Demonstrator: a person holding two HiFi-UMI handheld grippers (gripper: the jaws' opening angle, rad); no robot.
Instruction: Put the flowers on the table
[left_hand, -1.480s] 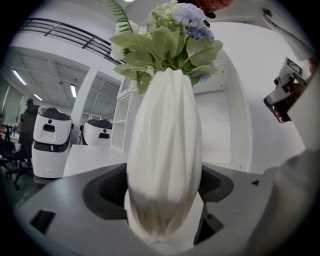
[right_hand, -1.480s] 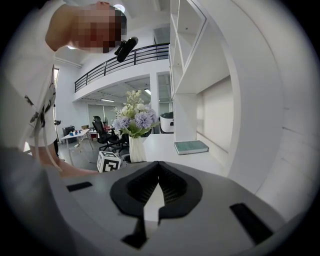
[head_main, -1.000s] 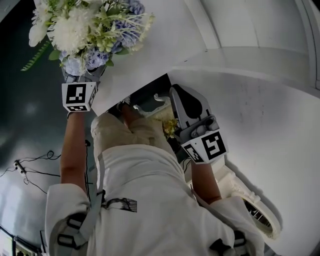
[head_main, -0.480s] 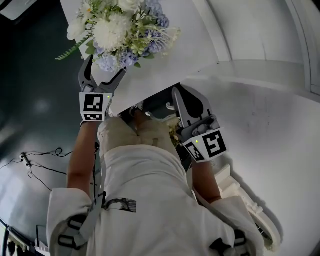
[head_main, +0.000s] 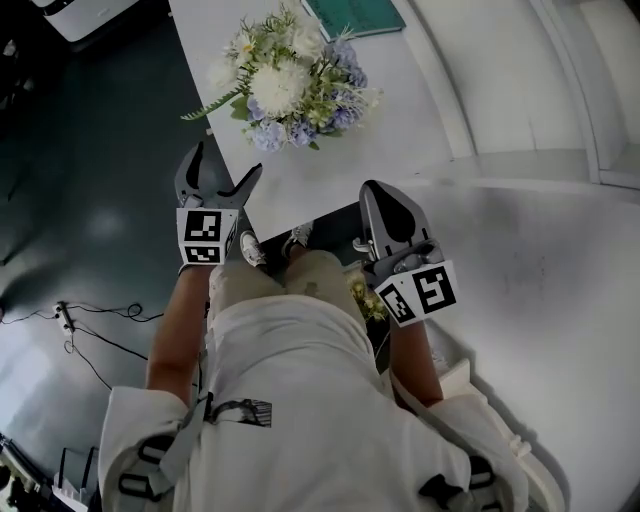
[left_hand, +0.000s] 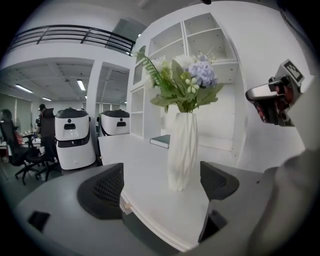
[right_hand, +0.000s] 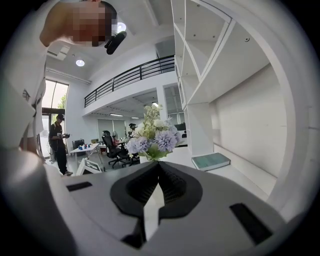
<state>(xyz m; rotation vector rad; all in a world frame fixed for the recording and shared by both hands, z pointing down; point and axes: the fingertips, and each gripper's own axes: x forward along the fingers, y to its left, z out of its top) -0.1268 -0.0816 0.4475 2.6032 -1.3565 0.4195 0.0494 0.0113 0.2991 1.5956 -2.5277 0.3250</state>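
Near the front left corner of the table (head_main: 420, 110), the flowers (head_main: 290, 85) stand upright in a tall, slim white vase (left_hand: 182, 150), so the placing looks done. The left gripper (head_main: 222, 170) sits just off the table's front edge with its jaws spread wide. The vase is beyond them, in line with the gap, and touches neither pad. The right gripper (head_main: 380, 195) is pressed together on nothing and hangs by the front edge, apart from the vase. A green book (head_main: 355, 15) lies far back on the table, well clear of everything.

As I judge it, the main risk is a knock. The vase is narrow at the foot and carries a broad, heavy head of blooms, so it will likely tip easily. It also stands close to the corner, with a leaf reaching out past the left edge. If the left gripper swings sideways, or pushes forward rather than drawing straight back, a jaw could clip the vase and send it over the edge. A bump against the table edge itself could rock it too.
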